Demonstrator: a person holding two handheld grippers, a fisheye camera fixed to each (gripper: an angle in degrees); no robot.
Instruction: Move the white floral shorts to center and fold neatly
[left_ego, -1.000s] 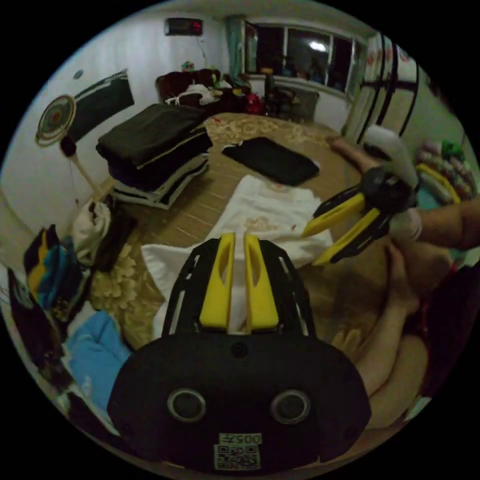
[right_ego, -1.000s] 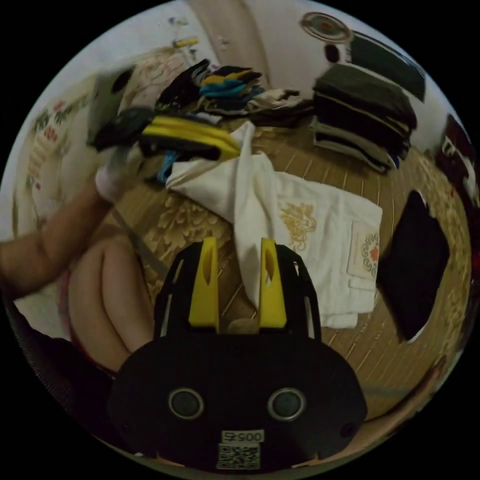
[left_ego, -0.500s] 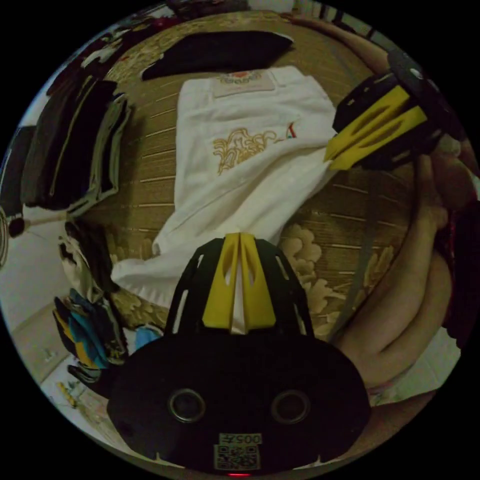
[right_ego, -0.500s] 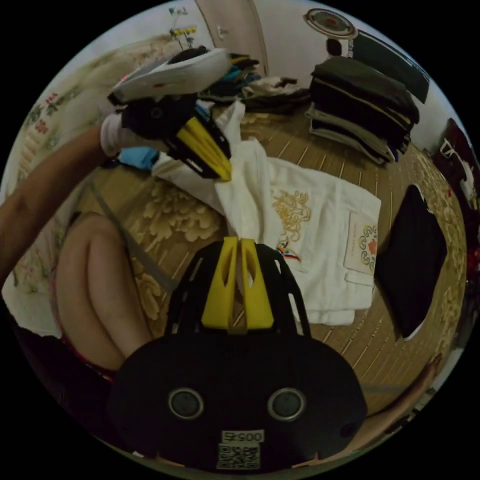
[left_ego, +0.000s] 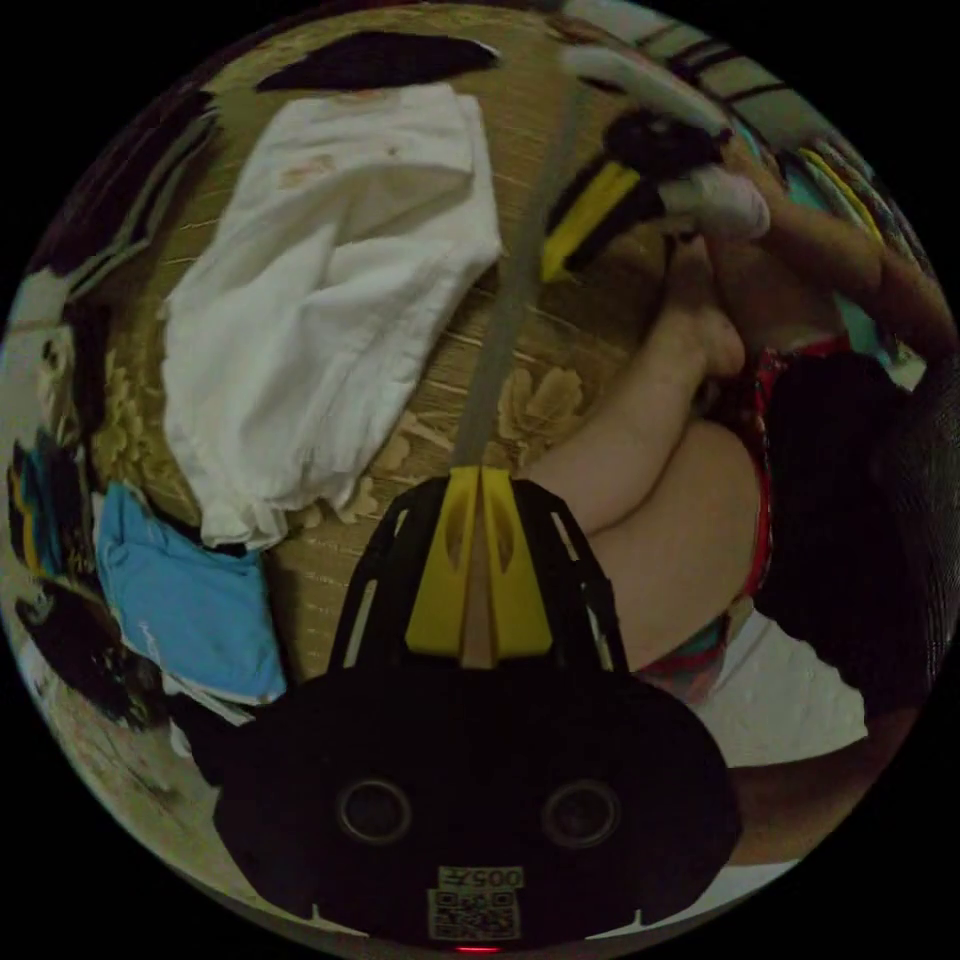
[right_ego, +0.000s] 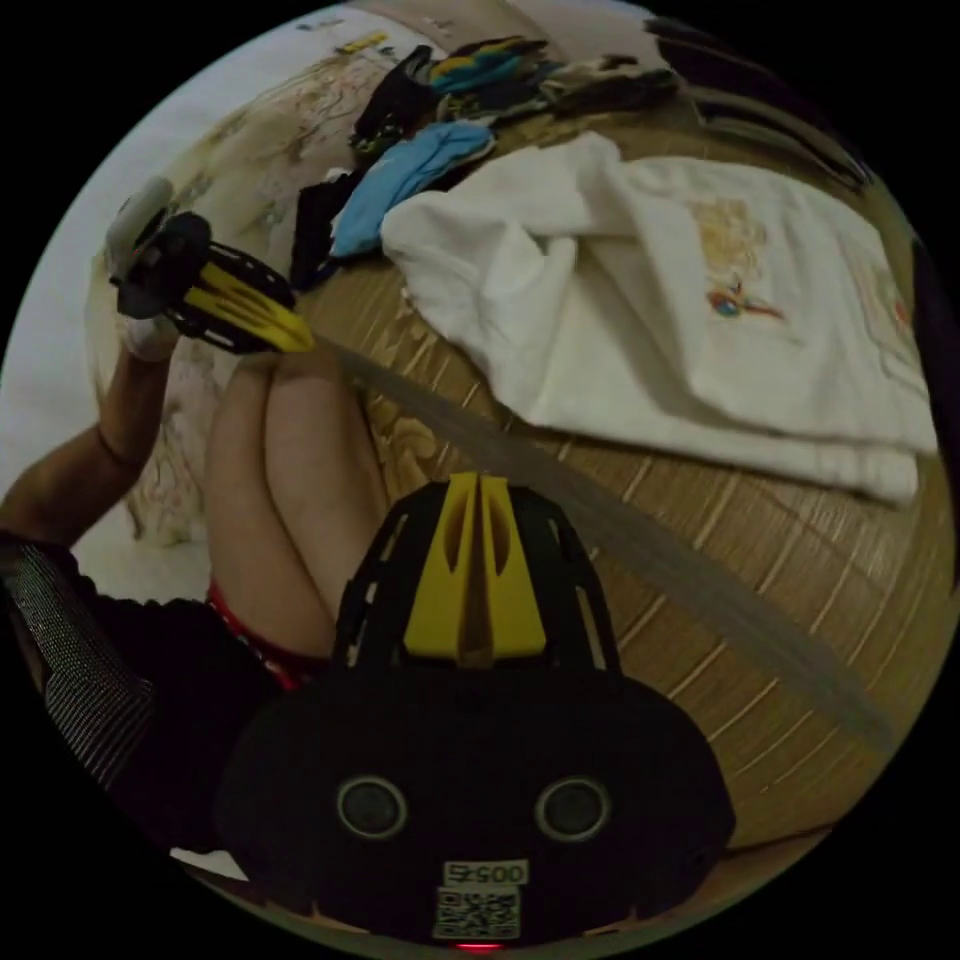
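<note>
The surface is a tan woven mat patterned with pale gold peony-like flowers, laid over what looks like a bed, with a grey band running slantwise across it. On the mat lie the white floral shorts, rumpled and half spread, their gold embroidery and a small coloured motif facing up in the right gripper view; in the left gripper view the same shorts show as a crumpled white heap to the left of the grey band. Neither tool is touching them. The left tongs are clenched, yellow jaws pressed together, seemingly with nothing between them, above the mat near the person's bare knee. The right tongs are likewise pressed together, seemingly on nothing, and hang over the grey band. Each tool appears in the other's view: the left one beside the knee, the right one just right of the shorts. A sky-blue folded garment lies at the mat's edge beside the shorts, with a jumble of dark and striped clothes beyond it. A flat black garment lies on the far side of the shorts. A pale wall stands beyond the jumble.
</note>
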